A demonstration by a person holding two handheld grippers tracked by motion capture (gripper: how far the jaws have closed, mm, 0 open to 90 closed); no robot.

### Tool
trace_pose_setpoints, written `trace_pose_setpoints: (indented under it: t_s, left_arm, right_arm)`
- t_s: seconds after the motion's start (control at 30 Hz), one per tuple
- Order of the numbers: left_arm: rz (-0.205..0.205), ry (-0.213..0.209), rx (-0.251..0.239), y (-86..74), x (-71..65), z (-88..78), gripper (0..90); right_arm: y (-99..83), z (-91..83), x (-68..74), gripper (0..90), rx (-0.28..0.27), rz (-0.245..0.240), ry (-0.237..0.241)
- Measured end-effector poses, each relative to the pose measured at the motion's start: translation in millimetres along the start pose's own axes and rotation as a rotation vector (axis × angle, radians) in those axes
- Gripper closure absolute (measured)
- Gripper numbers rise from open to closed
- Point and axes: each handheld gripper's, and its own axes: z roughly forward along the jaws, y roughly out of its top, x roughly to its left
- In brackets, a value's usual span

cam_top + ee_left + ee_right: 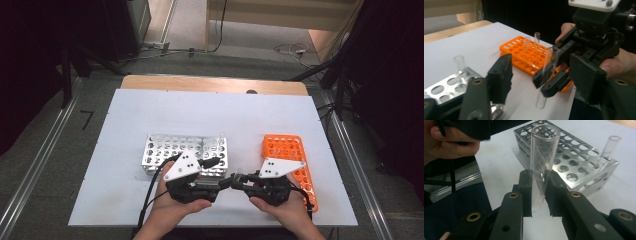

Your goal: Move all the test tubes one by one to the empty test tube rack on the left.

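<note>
My right gripper (538, 195) is shut on a clear empty test tube (543, 152), gripping its lower part and holding it upright above the white board. In the left gripper view the same tube (548, 66) hangs tilted in the right gripper (550, 81), between my left gripper's (543, 76) two pads, which stand apart and do not touch it. In the high view the left gripper (224, 183) and right gripper (240, 179) meet tip to tip near the front edge, between a silver metal rack (185, 150) and an orange plastic rack (287, 150).
One tube (609, 146) stands in a corner hole of the silver rack (574, 157). Two tubes (537, 40) stand in the orange rack (524, 53). The white board (200, 115) lies on a wooden table; floor rails and cables surround it.
</note>
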Motion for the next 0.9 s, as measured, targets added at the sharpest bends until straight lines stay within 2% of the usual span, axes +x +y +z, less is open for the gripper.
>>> trace_pose_setpoints:
  t_s: [0.07, 0.1, 0.33, 0.47, 0.7, 0.8, 0.83, 0.9]
  left_arm:
    - [0.011, -0.013, 0.015, -0.3, -4.6, 4.5, 40.5]
    - [0.019, -0.022, 0.021, -0.9, -7.8, 7.9, 47.3]
    - [0.037, -0.044, 0.049, -3.9, -13.8, 17.3, 64.4]
    - [0.045, -0.035, 0.046, -4.3, -14.2, 17.9, 72.9]
    - [0.062, -0.020, 0.044, -4.3, -14.7, 17.7, 75.3]
    - [0.056, -0.017, 0.033, -3.8, -13.3, 16.9, 76.0]
    - [0.056, -0.017, 0.033, -3.8, -13.3, 16.9, 76.1]
    - [0.041, -0.024, 0.027, -3.4, -10.0, 15.8, 76.1]
  right_arm:
    - [0.2, 1.7, 1.4, 74.0, 0.002, -0.006, 0.004]
    - [0.6, 4.4, 3.7, 74.0, 0.003, -0.010, 0.012]
    - [2.4, 8.4, 11.5, 74.0, 0.009, -0.029, 0.033]
    - [2.4, 9.1, 13.3, 74.0, 0.009, -0.034, 0.041]
    - [2.3, 9.1, 12.9, 73.9, 0.008, -0.034, 0.045]
    - [1.7, 8.7, 11.9, 73.3, -0.002, -0.025, 0.045]
    - [1.6, 8.6, 11.8, 72.1, -0.005, -0.023, 0.048]
    - [1.8, 7.7, 12.0, 61.7, -0.014, -0.023, 0.051]
